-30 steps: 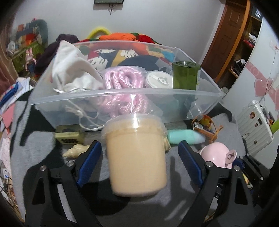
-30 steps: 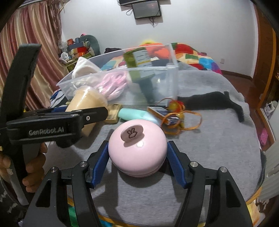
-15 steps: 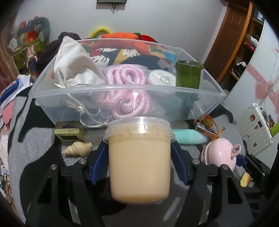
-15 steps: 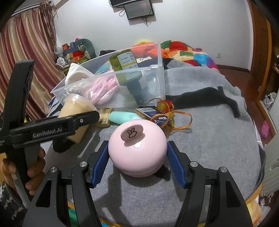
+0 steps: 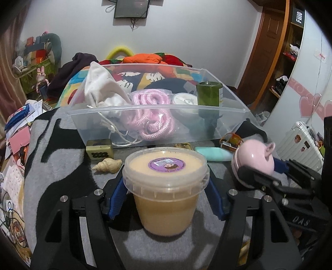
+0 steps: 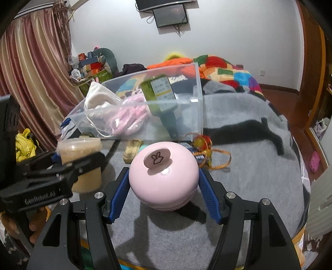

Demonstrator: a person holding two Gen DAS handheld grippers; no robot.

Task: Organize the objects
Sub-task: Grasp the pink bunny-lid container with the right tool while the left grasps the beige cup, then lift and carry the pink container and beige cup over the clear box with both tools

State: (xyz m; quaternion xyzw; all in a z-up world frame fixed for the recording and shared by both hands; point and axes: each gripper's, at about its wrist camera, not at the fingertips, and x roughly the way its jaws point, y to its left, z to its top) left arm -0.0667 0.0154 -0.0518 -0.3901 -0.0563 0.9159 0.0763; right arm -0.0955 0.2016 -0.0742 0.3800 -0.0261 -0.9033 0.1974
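The left hand-held gripper (image 5: 166,196), whose blue pads stood wide of the beige lidded tub (image 5: 166,187) a second ago, now clamps it at both sides. The tub has tipped so that its lid faces the camera, showing a purple round sticker (image 5: 166,164) too small to read. Ahead of this gripper, the clear plastic bin (image 5: 157,110) appears smaller and farther off than before.

To its right, the right hand-held gripper (image 6: 164,192) remains clamped on the pink round case (image 6: 164,176), unchanged on the grey blanket (image 6: 249,176).

"GenRobot.AI" reads only in the right wrist view. The left view alone shows a seashell (image 5: 108,165) and a "Fiilo" sign (image 5: 298,17).
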